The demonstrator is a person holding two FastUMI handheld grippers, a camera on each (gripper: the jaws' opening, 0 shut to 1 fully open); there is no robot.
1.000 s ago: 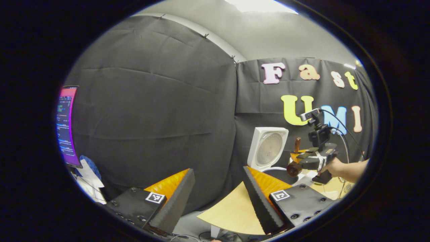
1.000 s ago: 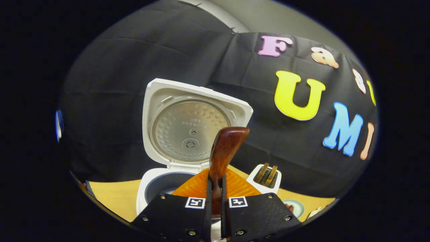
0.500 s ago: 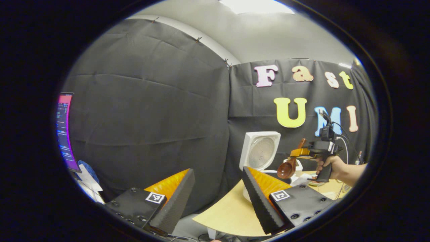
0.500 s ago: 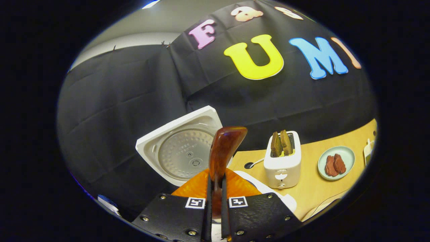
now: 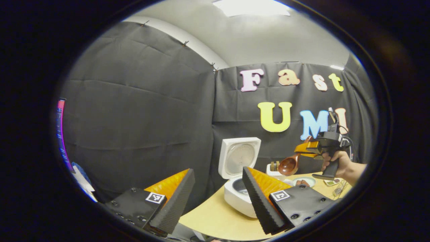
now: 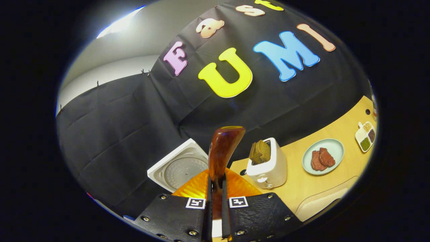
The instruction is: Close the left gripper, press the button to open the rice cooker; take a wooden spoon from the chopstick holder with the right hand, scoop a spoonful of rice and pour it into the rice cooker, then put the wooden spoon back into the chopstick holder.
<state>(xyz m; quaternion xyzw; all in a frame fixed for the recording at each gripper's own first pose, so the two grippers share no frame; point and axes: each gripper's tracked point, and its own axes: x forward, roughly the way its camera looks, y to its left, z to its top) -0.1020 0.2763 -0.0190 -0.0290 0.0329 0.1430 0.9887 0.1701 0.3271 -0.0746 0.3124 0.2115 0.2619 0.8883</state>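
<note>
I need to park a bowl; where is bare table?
Bare table lies in front of the toaster and plate; more sits in front of the rice cooker. It is crowded along the wall, toaster to condiment dish.

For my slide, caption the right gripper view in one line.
Right gripper shut on the brown wooden spoon, with the open white rice cooker lid and white toaster beyond.

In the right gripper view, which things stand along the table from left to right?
Rice cooker lid → wooden spoon → toaster → plate with meat → small divided dish.
</note>
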